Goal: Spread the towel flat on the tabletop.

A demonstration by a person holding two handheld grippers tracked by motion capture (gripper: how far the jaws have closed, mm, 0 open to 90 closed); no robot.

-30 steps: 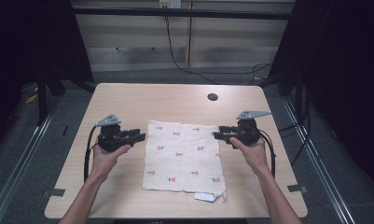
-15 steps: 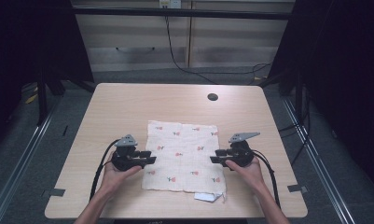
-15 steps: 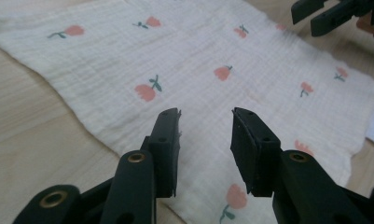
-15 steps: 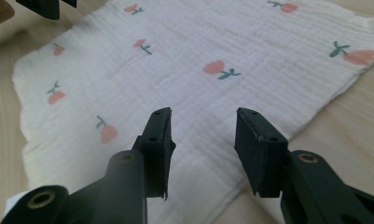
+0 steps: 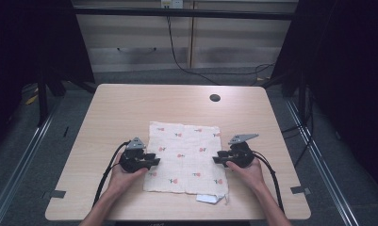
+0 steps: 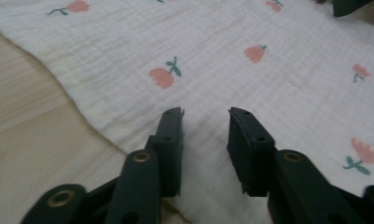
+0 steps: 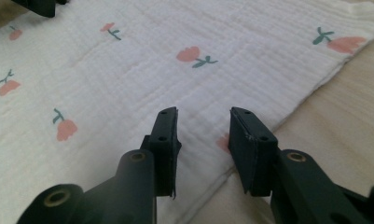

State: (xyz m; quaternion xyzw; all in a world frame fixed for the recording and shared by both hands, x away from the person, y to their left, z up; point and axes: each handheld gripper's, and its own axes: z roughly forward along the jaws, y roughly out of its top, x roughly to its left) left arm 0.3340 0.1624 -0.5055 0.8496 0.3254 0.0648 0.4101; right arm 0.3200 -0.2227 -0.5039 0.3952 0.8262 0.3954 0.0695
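Fingers (image 6: pixel 168 140) of the left gripper (image 6: pixel 205 119) stood a narrow gap apart, having just been closing, with the left edge of the white cloth (image 5: pixel 185 157) under and between them but no pad pressing on it that I could see. On the right gripper (image 7: pixel 204 116) the fingers (image 7: pixel 250 140) stood much the same, narrowed and lately closing, straddling the cloth's right edge where it met the bare wood, nothing yet pinched. From above, the left gripper (image 5: pixel 151 161) and the right gripper (image 5: pixel 217 158) faced each other across the cloth, each held low at its own side edge. I judged the step in hand to be the taking hold of both side edges at once, likely to lift or fold the cloth. The next move seemed to call for getting the lower finger of each pair under the thin edge and then shutting fully, since a flat, soft weave could slip out of a shallow bite. Counted: two grippers, two hands, one flower-printed cloth lying flat on the near half of the table (image 5: pixel 130 106), one small white tag (image 5: pixel 210 198) at the cloth's near right corner, and one dark round hole (image 5: pixel 215 98) toward the table's far edge.
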